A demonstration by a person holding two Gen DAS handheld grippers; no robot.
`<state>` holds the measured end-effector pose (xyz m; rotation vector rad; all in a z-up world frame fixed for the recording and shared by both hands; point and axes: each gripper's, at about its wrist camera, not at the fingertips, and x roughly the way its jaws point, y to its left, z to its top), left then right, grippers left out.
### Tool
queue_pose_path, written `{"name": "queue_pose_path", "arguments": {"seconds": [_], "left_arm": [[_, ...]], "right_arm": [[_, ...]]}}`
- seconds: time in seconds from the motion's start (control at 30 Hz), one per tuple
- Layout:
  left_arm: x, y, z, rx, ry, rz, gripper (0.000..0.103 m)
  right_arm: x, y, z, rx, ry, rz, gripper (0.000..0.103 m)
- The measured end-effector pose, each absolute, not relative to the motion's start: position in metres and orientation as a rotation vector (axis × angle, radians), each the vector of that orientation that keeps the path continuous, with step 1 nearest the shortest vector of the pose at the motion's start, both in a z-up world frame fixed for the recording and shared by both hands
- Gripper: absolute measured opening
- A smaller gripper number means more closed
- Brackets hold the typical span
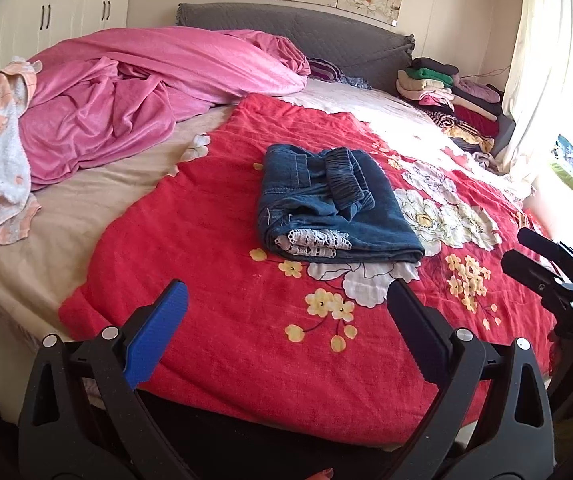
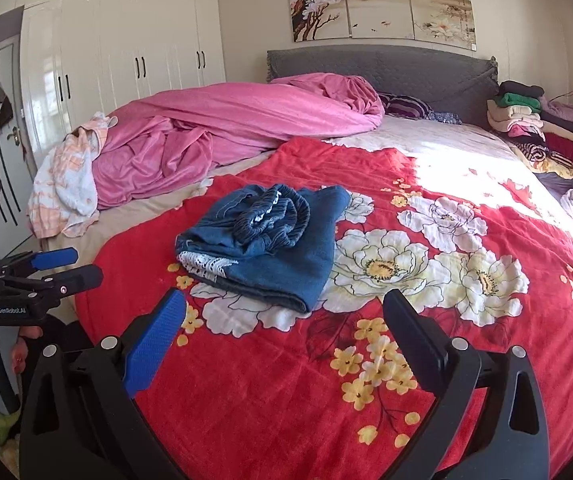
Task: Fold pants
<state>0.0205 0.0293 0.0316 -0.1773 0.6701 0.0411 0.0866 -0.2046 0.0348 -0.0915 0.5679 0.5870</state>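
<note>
while both grippers hang over the bed's near edge:
pants (image 1: 336, 204): folded on red blanket (image 1: 222, 320), ahead of both fingers, untouched
left gripper (image 1: 286, 300): fingers spread, empty
right gripper (image 2: 284, 312): fingers spread, empty

Your pants (image 1: 336, 200) are blue denim cloth, a bit rough, with white lace trim (image 1: 313, 242). The red blanket (image 1: 246, 320) under them looks soft and fuzzy. Your left tool (image 1: 286, 300) is matt black plastic with a bumpy blue pad (image 1: 158, 336).

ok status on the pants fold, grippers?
Left gripper open, empty, short of the pants. Right gripper open, empty too. Denim pants lie folded on the red floral blanket. Nothing in the way.
</note>
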Motion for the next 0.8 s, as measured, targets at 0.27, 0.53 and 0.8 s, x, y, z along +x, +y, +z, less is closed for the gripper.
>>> {"name": "queue_pose_path", "arguments": {"seconds": [0.27,0.53,0.8], "left_arm": [[0.02,0.013,0.01,-0.175,0.728,0.02,0.093],[0.024,0.012,0.003,-0.172,0.752,0.029,0.093],[0.024,0.011,0.001,-0.18,0.752,0.011,0.093]], "right_arm": [[0.084,-0.206,0.013,-0.09,0.617,0.571,0.098],[0.087,-0.205,-0.001,-0.094,0.656,0.57,0.098],[0.089,-0.203,-0.007,-0.093,0.676,0.574,0.098]]}}
